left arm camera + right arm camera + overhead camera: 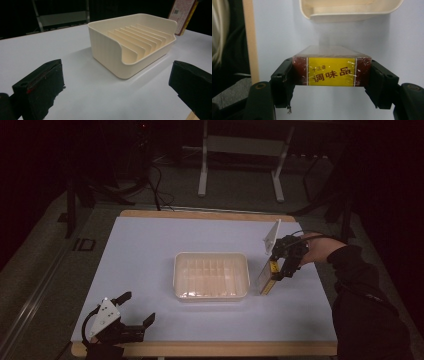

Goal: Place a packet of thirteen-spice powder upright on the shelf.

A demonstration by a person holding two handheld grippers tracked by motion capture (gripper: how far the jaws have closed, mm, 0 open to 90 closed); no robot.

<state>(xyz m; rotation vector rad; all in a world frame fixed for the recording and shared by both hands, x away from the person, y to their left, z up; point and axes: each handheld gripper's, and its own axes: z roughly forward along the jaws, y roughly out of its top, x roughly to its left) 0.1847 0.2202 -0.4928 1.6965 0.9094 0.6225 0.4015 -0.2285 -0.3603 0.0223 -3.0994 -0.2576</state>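
Both jaws of the right gripper (332, 82) clamp the box (331, 72): light, stiff, film-slick, best held across its narrow sides. Left gripper (117, 85) jaws stand apart.

In the high view the bench (150, 260) is evenly lit from above and reads pale blue-white, while the surroundings from 9 through 12 to 3 o'clock fall off to near black. The cream rack (211, 275) shows soft glare on its floor and a faint shadow at its 6 o'clock edge. The image is low-contrast and slightly grainy. In the left gripper view the rack is sharp and casts a soft shadow toward 9 o'clock, and the near black jaws are blurred. In the right gripper view the box (331, 71) carries specular glints on its plastic wrap, with mild softness toward the frame edges.
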